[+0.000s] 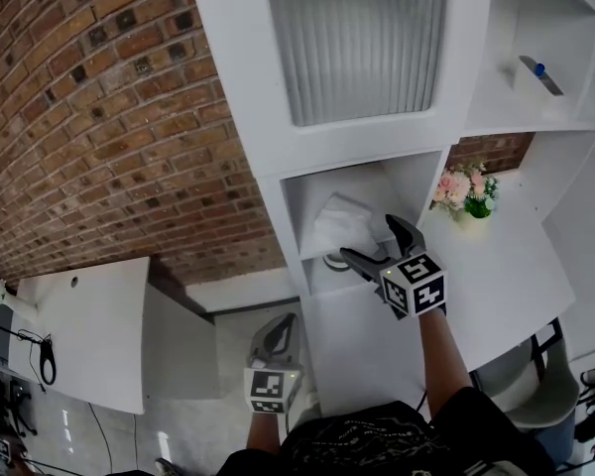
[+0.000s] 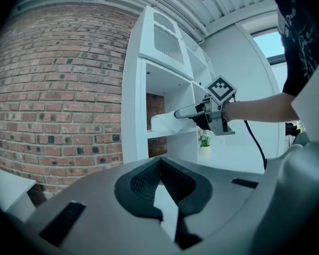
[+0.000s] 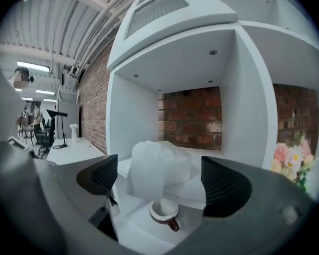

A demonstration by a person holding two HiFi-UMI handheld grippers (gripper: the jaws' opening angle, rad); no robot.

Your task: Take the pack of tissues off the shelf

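White pack of tissues (image 3: 158, 166) on shelf (image 3: 196, 154), just ahead of right gripper (image 3: 163, 182), jaws spread wide, seemingly untouched.

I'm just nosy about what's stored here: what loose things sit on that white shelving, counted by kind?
Pack of tissues: 1
Cup: 1
Bunch of flowers: 1
Small blue-tipped thing, upper shelf: 1
Total: 4

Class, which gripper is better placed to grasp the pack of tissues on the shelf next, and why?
Right. The right gripper is open, aimed at the pack of tissues; the left gripper hangs low, shut.
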